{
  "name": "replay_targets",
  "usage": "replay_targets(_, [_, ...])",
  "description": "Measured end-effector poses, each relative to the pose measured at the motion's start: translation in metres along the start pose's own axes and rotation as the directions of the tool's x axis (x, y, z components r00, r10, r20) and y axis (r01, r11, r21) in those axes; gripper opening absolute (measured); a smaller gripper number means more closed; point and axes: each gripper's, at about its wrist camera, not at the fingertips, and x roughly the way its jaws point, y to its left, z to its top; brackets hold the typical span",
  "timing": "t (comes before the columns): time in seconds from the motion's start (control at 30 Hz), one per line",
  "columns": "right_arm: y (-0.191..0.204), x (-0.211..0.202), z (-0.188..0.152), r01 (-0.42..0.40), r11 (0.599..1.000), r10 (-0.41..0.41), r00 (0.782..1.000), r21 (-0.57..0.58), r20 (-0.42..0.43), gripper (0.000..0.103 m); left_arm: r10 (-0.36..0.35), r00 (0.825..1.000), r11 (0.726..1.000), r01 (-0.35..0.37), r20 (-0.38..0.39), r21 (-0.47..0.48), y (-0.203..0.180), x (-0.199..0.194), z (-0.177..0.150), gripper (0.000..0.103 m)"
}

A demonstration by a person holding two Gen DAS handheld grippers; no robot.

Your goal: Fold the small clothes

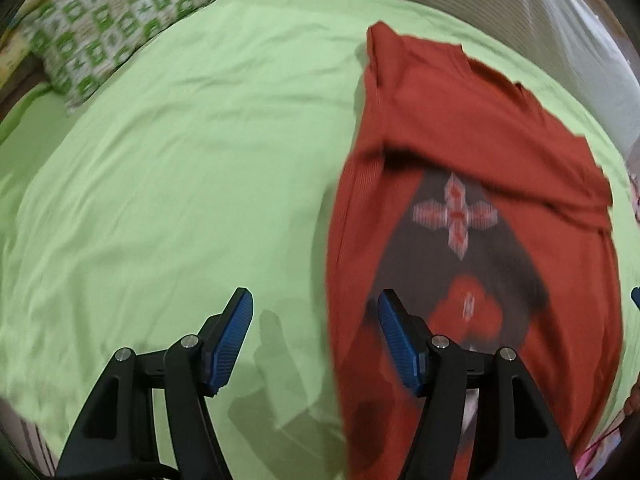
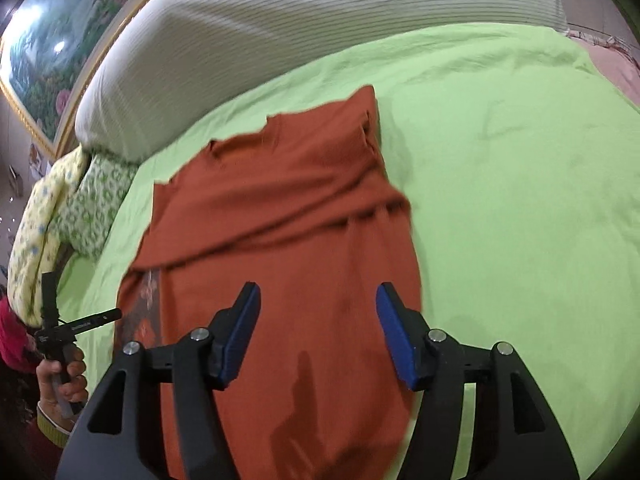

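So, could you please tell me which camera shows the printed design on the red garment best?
The left wrist view: the printed design on the red garment lies open. The right wrist view shows only a sliver.

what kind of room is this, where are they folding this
Most likely a bedroom: the rust-red shirt lies on a bed with a light green sheet, patterned green-and-white pillows sit at one end, and a gold-framed landscape painting hangs on the wall behind.

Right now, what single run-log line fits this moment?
stage: mid-fold | red shirt: partly folded on green bedsheet | left gripper: open, empty, at shirt's edge | right gripper: open, empty, over shirt
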Motion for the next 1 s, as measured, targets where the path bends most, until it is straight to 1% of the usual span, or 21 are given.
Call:
replay_targets(0.03, [-0.003,-0.006,-0.011,-0.008,1.000,0.008,1.000,0.006,-0.009,0.061,-0.012,1.000,1.000,0.012,-0.004,-0.008,0.003,-0.005,-0.012,0.066])
replay_targets(0.1, [-0.009,-0.020,-0.029,0.004,1.000,-0.004,1.000,0.012,-0.015,0.061,-0.038,0.999,0.999,0.037,-0.019,-0.025,0.007,-0.013,-0.034,0.066])
replay_targets(0.2, [-0.016,-0.035,-0.052,0.006,1.000,-0.005,1.000,0.031,-0.024,0.061,-0.073,0.997,0.997,0.072,-0.039,-0.026,0.007,-0.022,-0.065,0.067])
replay_targets(0.33, [-0.026,-0.049,-0.082,-0.024,0.996,0.027,0.999,0.082,-0.044,0.061,-0.118,0.991,0.993,0.118,-0.068,-0.005,-0.002,-0.030,-0.108,0.067])
replay_targets(0.47, [-0.027,-0.059,-0.107,-0.054,0.995,0.059,0.996,0.081,-0.062,0.061,-0.135,0.987,0.989,0.139,-0.084,0.043,-0.016,-0.032,-0.133,0.069])
replay_targets(0.53, [-0.026,-0.062,-0.119,-0.058,0.995,0.065,0.995,0.085,-0.078,0.061,-0.112,0.990,0.990,0.119,-0.082,0.076,-0.024,-0.033,-0.143,0.069])
replay_targets(0.57, [-0.025,-0.062,-0.126,-0.066,0.994,0.073,0.994,0.082,-0.085,0.060,-0.092,0.993,0.991,0.099,-0.079,0.091,-0.028,-0.034,-0.150,0.069])
replay_targets(0.6, [-0.024,-0.063,-0.131,-0.070,0.994,0.077,0.993,0.079,-0.089,0.057,-0.088,0.993,0.991,0.096,-0.079,0.097,-0.031,-0.034,-0.154,0.070])
replay_targets(0.63, [-0.022,-0.063,-0.138,-0.072,0.995,0.079,0.991,0.067,-0.105,0.049,-0.091,0.993,0.990,0.099,-0.079,0.102,-0.033,-0.034,-0.158,0.071])
replay_targets(0.67, [-0.020,-0.061,-0.142,-0.073,0.996,0.079,0.990,0.057,-0.117,0.044,-0.095,0.993,0.989,0.103,-0.077,0.103,-0.034,-0.036,-0.161,0.071])
replay_targets(0.77, [-0.011,-0.059,-0.154,-0.089,0.995,0.093,0.987,0.038,-0.130,0.040,-0.116,0.990,0.987,0.124,-0.078,0.100,-0.035,-0.039,-0.170,0.071])
replay_targets(0.87, [-0.002,-0.049,-0.159,-0.116,0.992,0.120,0.982,0.040,-0.145,0.039,-0.157,0.984,0.984,0.163,-0.084,0.075,-0.035,-0.041,-0.175,0.071])
replay_targets(0.93, [0.004,-0.040,-0.160,-0.138,0.990,0.142,0.978,0.036,-0.155,0.039,-0.164,0.983,0.982,0.170,-0.082,0.076,-0.038,-0.041,-0.180,0.070])
replay_targets(1.0, [0.008,-0.035,-0.159,-0.150,0.988,0.153,0.976,0.036,-0.152,0.031,-0.153,0.986,0.983,0.159,-0.072,0.088,-0.041,-0.040,-0.183,0.070])
